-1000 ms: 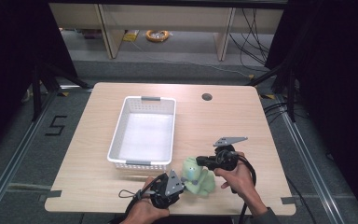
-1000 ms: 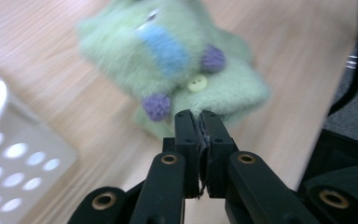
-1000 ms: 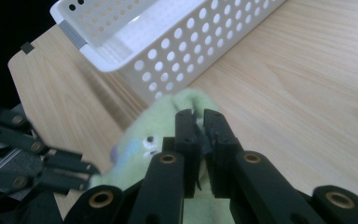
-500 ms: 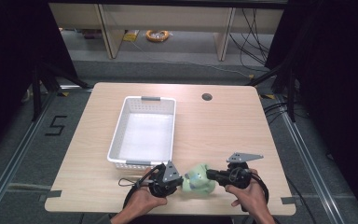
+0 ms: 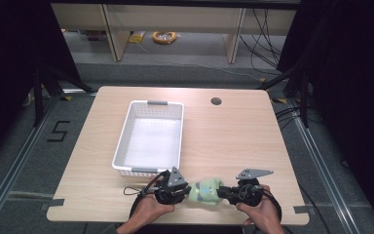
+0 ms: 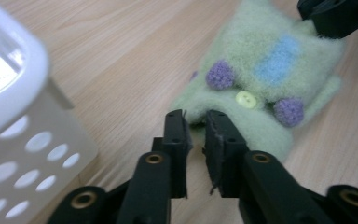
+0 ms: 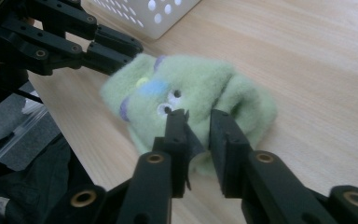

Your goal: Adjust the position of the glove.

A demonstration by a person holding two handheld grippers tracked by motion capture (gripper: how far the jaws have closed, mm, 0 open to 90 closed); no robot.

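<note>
Your left gripper (image 5: 182, 191) pinches the toy's (image 5: 205, 190) edge, jaws nearly closed; your right gripper (image 5: 226, 192) clamps its other end, bottom centre, below the basket (image 5: 121, 146).

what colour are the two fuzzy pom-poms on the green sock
Purple. The two pom-poms on the sock show best in the left gripper view.

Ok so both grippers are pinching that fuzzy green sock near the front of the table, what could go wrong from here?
The left gripper and right gripper each seem to pinch just a thin edge of the green sock, so the soft fleece might slip out if they pull apart. The sock lies close to the table's front edge, so a dropped end could slide off. The white basket stands close beside the left gripper, and a sideways swing might knock it.
</note>
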